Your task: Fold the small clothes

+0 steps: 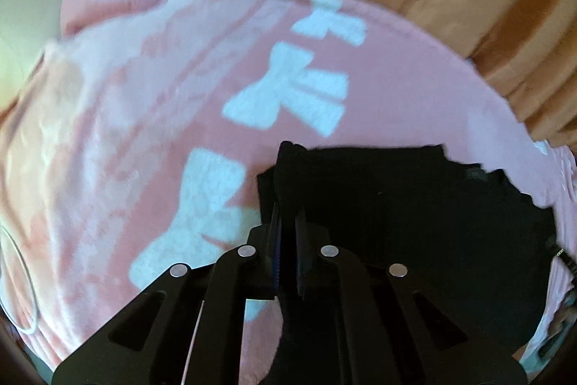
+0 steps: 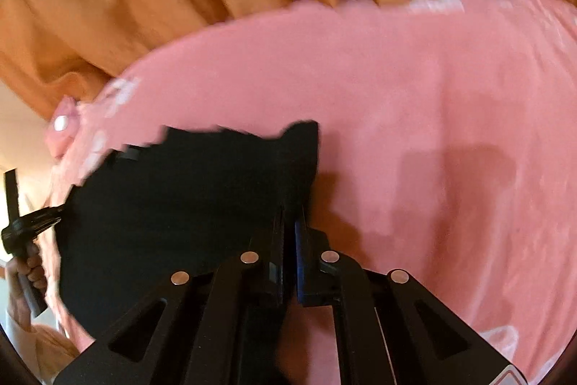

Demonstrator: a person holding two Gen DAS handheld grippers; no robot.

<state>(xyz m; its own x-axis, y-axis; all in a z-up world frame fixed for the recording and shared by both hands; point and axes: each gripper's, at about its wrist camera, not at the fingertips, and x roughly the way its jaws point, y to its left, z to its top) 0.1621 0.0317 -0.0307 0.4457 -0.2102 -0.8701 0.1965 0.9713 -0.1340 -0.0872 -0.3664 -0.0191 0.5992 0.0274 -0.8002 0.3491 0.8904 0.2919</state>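
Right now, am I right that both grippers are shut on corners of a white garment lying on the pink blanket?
Not quite: the garment is black, not white, as both wrist views show. The rest holds: the left gripper and the right gripper are each shut on a corner of it, and it lies on the pink blanket.

Each tool (image 1: 286, 226) is matte black, with silver round rivets and blue-edged finger pads (image 2: 299, 237).

Warm, fairly bright daylight enters from the left. Both fisheye views are motion-blurred and curve at dark rounded corners. A soft rectangular shadow lies on the pink blanket (image 2: 458, 175).
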